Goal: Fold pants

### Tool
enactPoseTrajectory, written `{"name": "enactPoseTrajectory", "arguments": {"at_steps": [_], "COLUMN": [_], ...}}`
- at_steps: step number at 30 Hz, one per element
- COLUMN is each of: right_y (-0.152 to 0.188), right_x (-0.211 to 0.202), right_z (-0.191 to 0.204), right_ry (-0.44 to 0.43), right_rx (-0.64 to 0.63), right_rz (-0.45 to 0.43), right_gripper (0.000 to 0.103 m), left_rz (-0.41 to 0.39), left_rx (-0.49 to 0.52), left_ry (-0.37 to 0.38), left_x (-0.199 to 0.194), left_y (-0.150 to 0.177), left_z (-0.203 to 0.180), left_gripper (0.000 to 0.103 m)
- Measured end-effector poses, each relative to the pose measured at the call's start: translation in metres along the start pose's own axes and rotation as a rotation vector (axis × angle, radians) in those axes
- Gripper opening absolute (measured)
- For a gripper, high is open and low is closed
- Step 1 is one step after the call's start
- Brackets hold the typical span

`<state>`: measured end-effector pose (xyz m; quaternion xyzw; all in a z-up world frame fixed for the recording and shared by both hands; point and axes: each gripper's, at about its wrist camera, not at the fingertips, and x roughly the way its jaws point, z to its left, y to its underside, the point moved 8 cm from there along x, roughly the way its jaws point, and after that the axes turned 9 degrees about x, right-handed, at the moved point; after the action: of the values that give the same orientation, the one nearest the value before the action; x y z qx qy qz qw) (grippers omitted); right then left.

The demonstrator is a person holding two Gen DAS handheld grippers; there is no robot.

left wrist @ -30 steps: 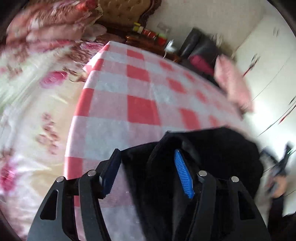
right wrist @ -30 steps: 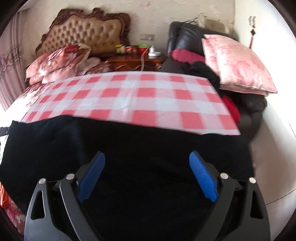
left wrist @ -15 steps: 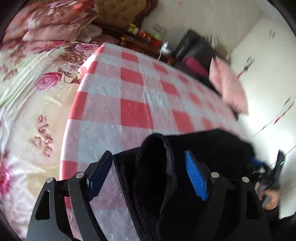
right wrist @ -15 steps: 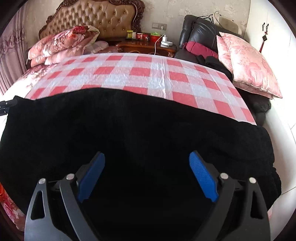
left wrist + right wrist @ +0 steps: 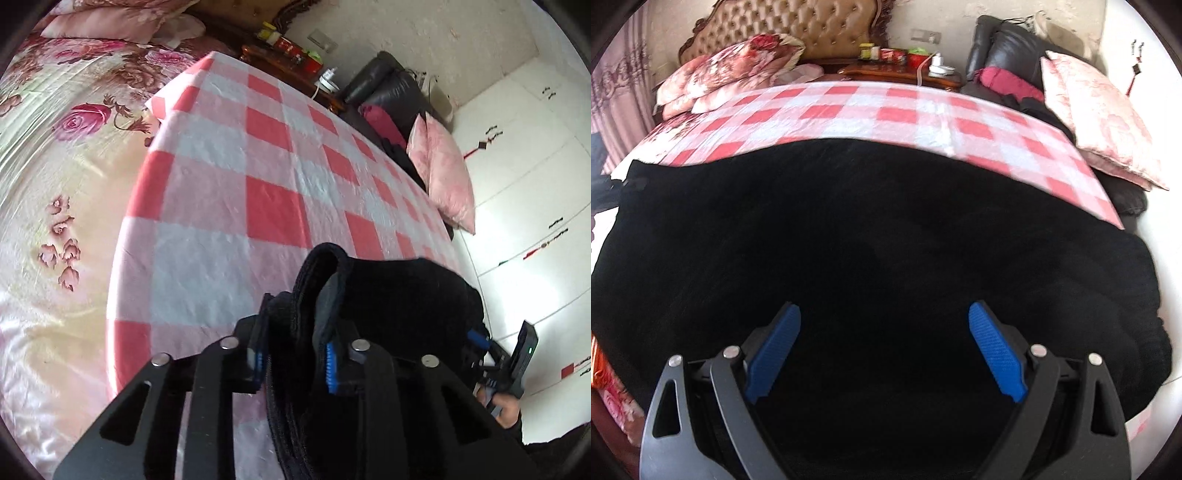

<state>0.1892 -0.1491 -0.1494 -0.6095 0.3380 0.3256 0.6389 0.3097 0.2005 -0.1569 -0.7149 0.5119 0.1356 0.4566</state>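
Observation:
Black pants [image 5: 886, 229] lie spread across the near side of a red and white checked cloth [image 5: 871, 114] on the bed. In the left wrist view one end of the pants [image 5: 399, 295] is bunched into a thick fold. My left gripper [image 5: 293, 360] is closing its jaws on that fold, and the blue pads [image 5: 330, 365] press the fabric. My right gripper [image 5: 886, 350] hovers open just over the middle of the pants, its blue pads [image 5: 995, 354] wide apart with nothing pinched. A hand [image 5: 506, 406] holding that right gripper shows at the left view's right edge.
A floral bedspread [image 5: 55, 192] lies left of the checked cloth [image 5: 236, 177]. Floral pillows [image 5: 731, 81] and a tufted headboard [image 5: 812, 29] are at the back. A wooden nightstand [image 5: 905, 72], a dark chair [image 5: 1008, 48] and a pink cushion [image 5: 1097, 114] stand to the right, near white wardrobe doors [image 5: 528, 177].
The left jaws opened wider around the pants' edge, then closed onto the bunched fold. The right gripper dropped nearer to the pants, which now fill more of its view, and stayed open.

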Motion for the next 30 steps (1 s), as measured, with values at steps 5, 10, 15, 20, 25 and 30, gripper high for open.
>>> {"name": "enactPoseTrajectory", "arguments": {"at_steps": [5, 10, 15, 20, 25, 30], "right_y": [0.011, 0.013, 0.007, -0.012, -0.011, 0.014], "right_x": [0.005, 0.005, -0.003, -0.027, -0.032, -0.025], "right_z": [0.031, 0.040, 0.037, 0.060, 0.136, 0.202], "right_ry": [-0.045, -0.043, -0.067, -0.158, -0.260, -0.305], "right_rx": [-0.046, -0.049, -0.038, -0.058, -0.207, -0.336], "right_rz": [0.027, 0.021, 0.020, -0.034, -0.046, -0.015], "right_gripper": [0.093, 0.093, 0.093, 0.093, 0.093, 0.092], "left_rz": [-0.021, -0.012, -0.041, -0.205, -0.206, -0.208], "left_rx": [-0.053, -0.054, -0.092, -0.250, -0.393, -0.485], "left_ry": [-0.002, -0.028, -0.139, -0.133, -0.071, -0.060], "left_x": [-0.002, -0.003, -0.036, -0.113, -0.123, -0.116], "left_y": [-0.017, -0.023, 0.000, 0.080, 0.157, 0.182], "left_z": [0.019, 0.022, 0.017, 0.001, -0.021, -0.030], "left_gripper": [0.019, 0.024, 0.049, 0.049, 0.049, 0.049]}}
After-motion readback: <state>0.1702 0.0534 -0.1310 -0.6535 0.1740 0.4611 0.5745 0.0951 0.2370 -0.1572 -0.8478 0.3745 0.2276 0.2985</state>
